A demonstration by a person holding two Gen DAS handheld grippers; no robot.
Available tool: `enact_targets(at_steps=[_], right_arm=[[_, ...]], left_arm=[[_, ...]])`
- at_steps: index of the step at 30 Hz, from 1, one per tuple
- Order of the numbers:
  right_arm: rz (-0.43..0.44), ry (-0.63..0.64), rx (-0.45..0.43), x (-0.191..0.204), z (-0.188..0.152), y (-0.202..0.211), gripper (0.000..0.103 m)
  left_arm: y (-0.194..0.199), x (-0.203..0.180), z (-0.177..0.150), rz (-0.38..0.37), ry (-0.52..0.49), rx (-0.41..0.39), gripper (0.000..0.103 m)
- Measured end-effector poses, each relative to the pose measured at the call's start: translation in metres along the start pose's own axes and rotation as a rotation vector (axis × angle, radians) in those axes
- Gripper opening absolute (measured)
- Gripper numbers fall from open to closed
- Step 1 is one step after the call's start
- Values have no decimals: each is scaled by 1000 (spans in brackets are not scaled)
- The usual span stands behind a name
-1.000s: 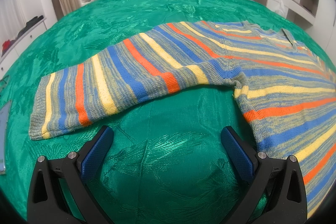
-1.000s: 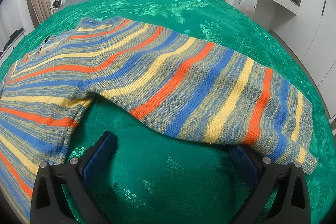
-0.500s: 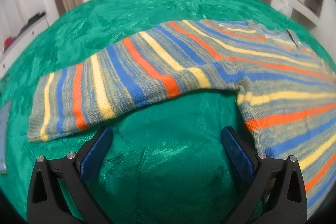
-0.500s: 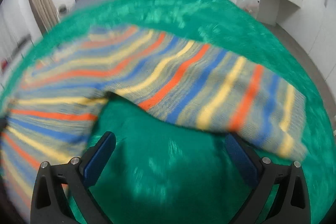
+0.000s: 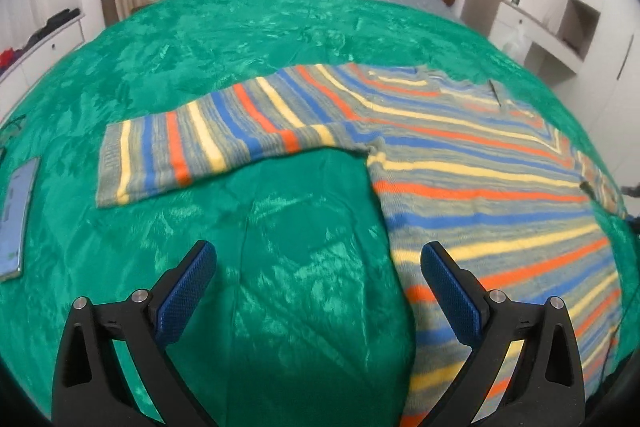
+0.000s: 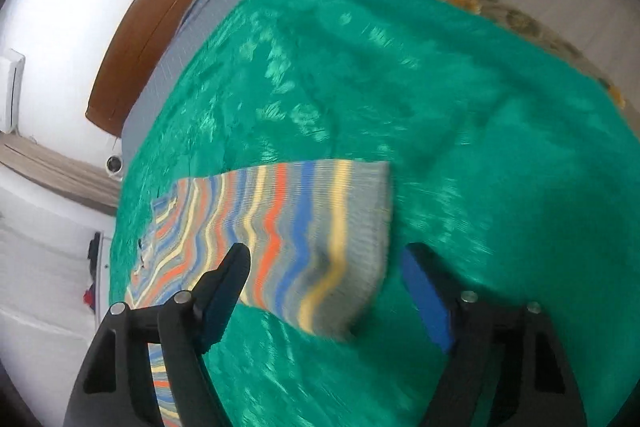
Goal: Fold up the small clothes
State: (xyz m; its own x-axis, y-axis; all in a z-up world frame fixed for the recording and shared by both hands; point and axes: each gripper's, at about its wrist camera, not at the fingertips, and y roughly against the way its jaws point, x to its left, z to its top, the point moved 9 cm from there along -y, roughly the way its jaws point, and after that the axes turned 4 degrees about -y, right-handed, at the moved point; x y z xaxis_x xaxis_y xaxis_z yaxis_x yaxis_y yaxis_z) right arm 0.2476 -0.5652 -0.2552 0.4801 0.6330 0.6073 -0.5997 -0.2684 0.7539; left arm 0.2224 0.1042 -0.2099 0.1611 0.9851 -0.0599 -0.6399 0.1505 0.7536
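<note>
Striped sweater (image 5: pixel 460 163) lies flat, face up, on the green bedspread (image 5: pixel 240 39), both sleeves out to the sides. No fold made yet.

Right tool (image 6: pixel 324 283): jaws have just been closing, not shut. The right sleeve cuff (image 6: pixel 360 227) sits between them, but I can't see the pads pressing on it. That view is smeared and tilted, so the exact overlap is unclear.

Left tool (image 5: pixel 316 291): spread wide, empty, above bare bedspread just beside the sweater's side edge. Left sleeve (image 5: pixel 192 147) is well apart from it.

Risks as I see them:
- Right jaws are at the very end of the cuff. A shallow bite could slip off the loose knit on the lift.
- Pads may pinch the bedspread along with the cuff and drag it up, wrinkling the base.
- Body isn't pinned. Pulling the sleeve across could skew the whole sweater.
- Phone-like slab (image 5: pixel 16 219) at the bed's left edge could be nudged if the left sleeve gets swept.
</note>
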Motion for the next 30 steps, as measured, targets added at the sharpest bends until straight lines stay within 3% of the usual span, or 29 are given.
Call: enact_targets(at_steps=[1,3,4,6,8,10,13,16,19,21,22,23,27,30], right_arm=[[-34,-15,28,-4,0,-12,72],[-110,-25,39,-12,1,-20,42],[-161,-28,29,-17,5,-17,5],[-119,-37,-13,-3,12,-2,6],[-148,67,-78,29,18,18,6],[-159,232,-149,89,19,38,6],[-71,426,-189,196,2,44,6],[92,549,-96,301,-49,12,6],[212,604,32,366,-108,-35,8],[295,587,170,388,-149,-71,25],[329,561,244,394,-169,-87,41],[353,539,281,395,-181,-96,47],[330,512,278,370,-185,-108,47],[235,464,310,325,-179,-123,47]], left_arm=[[-2,1,-1,5,-2,4,102],[-11,11,-6,40,5,22,102],[-14,19,-8,60,21,23,102],[-14,36,-14,83,70,9,102],[-15,51,-22,90,112,-12,102],[-17,57,-29,87,111,-43,102],[-15,55,-33,80,96,-107,102],[-15,57,-35,59,106,-134,102],[-14,58,-36,35,117,-145,102],[-14,58,-36,28,117,-150,102],[-13,58,-36,27,117,-152,103],[-13,58,-36,27,117,-153,103],[-15,56,-37,32,109,-151,103],[-16,55,-37,47,98,-146,103]])
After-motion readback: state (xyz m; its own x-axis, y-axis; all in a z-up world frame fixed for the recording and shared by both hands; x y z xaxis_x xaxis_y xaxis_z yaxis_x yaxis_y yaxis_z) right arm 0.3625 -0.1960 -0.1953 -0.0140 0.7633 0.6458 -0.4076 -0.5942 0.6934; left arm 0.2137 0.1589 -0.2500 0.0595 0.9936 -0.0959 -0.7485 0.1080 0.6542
